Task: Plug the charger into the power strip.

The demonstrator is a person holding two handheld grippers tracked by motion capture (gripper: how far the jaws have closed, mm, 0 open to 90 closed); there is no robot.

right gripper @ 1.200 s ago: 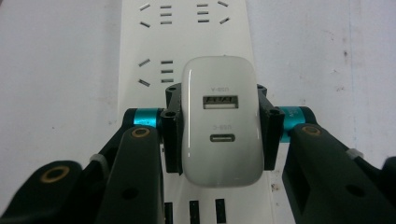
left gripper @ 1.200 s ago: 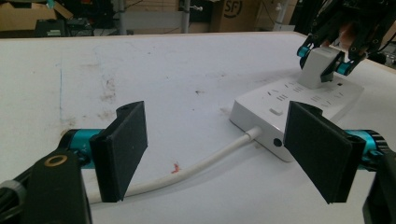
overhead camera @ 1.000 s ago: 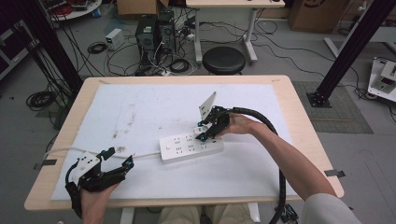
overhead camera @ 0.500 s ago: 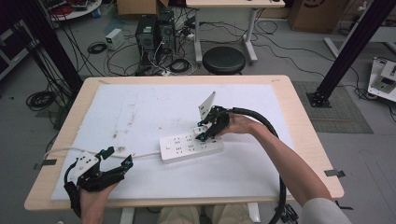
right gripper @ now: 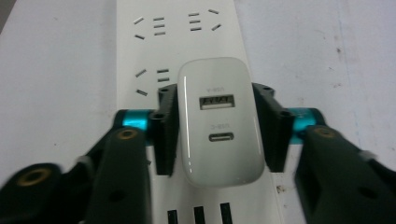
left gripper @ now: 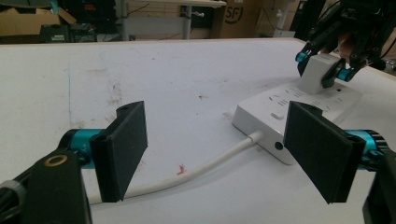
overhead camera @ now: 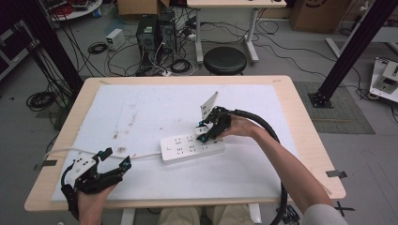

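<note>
Since the earlier frame, my right gripper's (right gripper: pixel 212 128) jaws have just been opening — white charger (right gripper: pixel 219 121) between them, seated in the power strip (overhead camera: pixel 192 147); withdrawal remains. Left gripper (left gripper: pixel 224 154) jaws apart, idle.

Both my grippers are black frames with flat black jaw plates riding on bright teal rods, brass-ringed screw holes showing in the arms. My left gripper (overhead camera: pixel 111 161) carries a white plate on top. A thick black cable trails from my right gripper (overhead camera: pixel 205 132). I wear a pale grey sleeve and khaki trousers.
</note>
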